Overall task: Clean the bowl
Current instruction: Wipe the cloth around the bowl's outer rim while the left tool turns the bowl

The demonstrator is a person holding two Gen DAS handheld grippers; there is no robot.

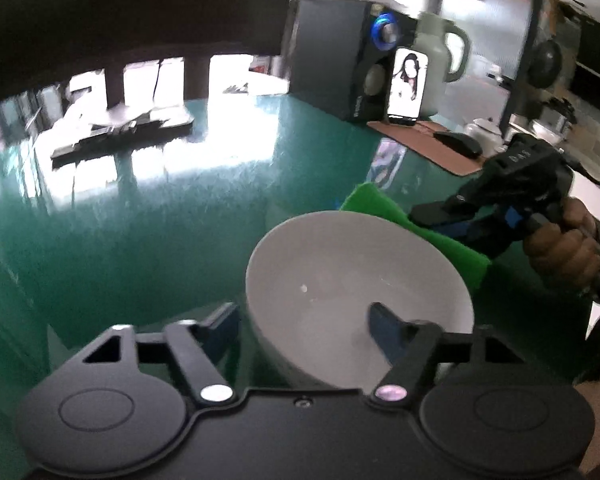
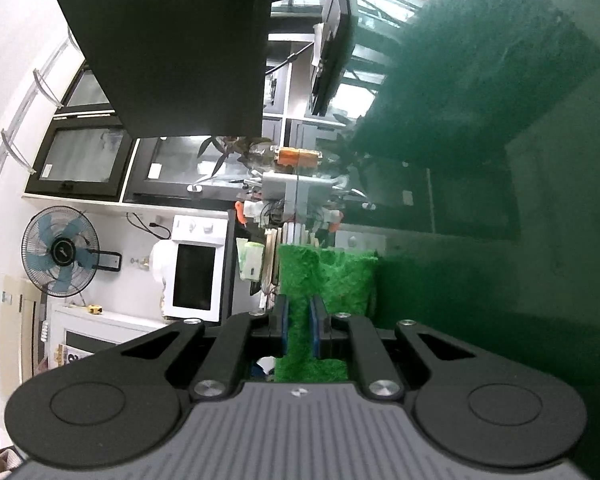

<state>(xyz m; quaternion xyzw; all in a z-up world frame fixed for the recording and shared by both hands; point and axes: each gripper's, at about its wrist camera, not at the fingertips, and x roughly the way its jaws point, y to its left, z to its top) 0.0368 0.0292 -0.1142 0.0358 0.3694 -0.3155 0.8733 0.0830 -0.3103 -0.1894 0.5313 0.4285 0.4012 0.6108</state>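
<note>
A white bowl (image 1: pixel 360 292) sits on the glossy green table (image 1: pixel 160 232), just in front of my left gripper (image 1: pixel 304 312). That gripper is open and wide: one finger (image 1: pixel 220 328) stays outside the bowl's left wall, the other finger (image 1: pixel 384 332) reaches inside it. Small specks mark the bowl's inner surface. Behind the bowl's far right rim, my right gripper (image 1: pixel 440 216) is shut on a green scrub pad (image 1: pixel 364 200), held by a hand (image 1: pixel 560 248). In the right wrist view, rolled sideways, the green scrub pad (image 2: pixel 324 272) is pinched in the right gripper (image 2: pixel 299 328).
At the back stand a black speaker (image 1: pixel 332 68), a lit phone (image 1: pixel 406 84) and a pale jug (image 1: pixel 440 52). A mouse (image 1: pixel 458 142) lies on a brown mat (image 1: pixel 420 136). Dark flat items (image 1: pixel 120 136) lie far left. A fan (image 2: pixel 60 252) and microwave (image 2: pixel 196 272) stand off the table.
</note>
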